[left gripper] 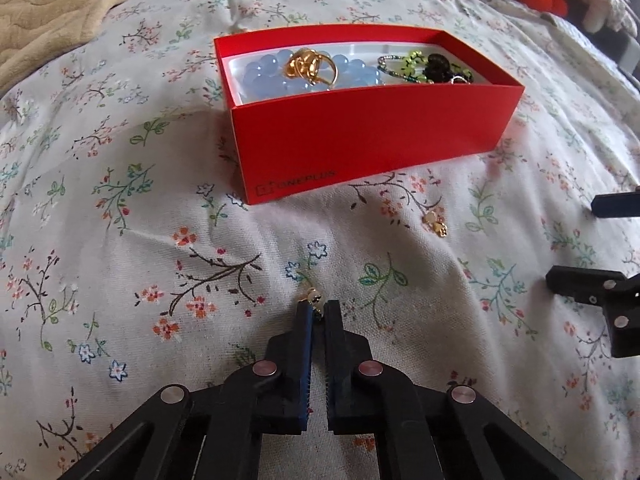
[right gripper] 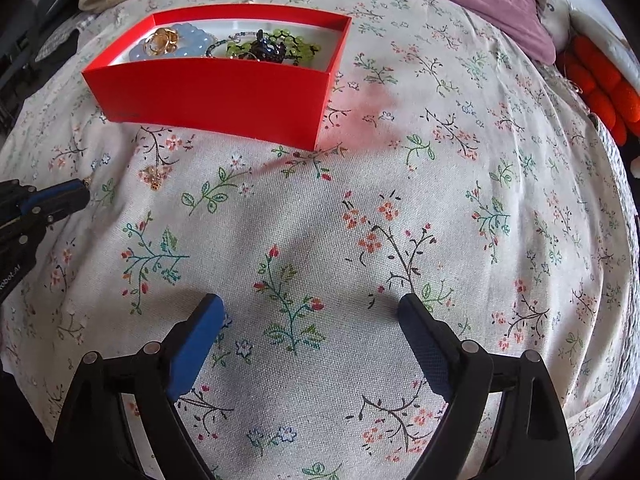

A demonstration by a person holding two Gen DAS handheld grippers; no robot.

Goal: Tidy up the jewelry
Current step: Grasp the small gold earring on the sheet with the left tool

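Left gripper (left gripper: 319, 307) jaws pinched together on a small gold earring (left gripper: 314, 295) at the tips, low over the floral bedspread (left gripper: 120, 240); right gripper (right gripper: 310, 306) jaws spread wide, nothing between them, only fabric below. One red box (left gripper: 372, 128) sits further up the bed holding one blue bead string (left gripper: 264, 78), one gold ring cluster (left gripper: 310, 68), one green bead piece (left gripper: 412, 62) and one black piece (left gripper: 438, 66). One more gold earring (left gripper: 435, 222) lies loose on the fabric near the box's front, apart from both grippers.

left wrist – low, steep | right wrist – higher | shared: red box (left gripper: 372, 128) (right gripper: 216, 92)
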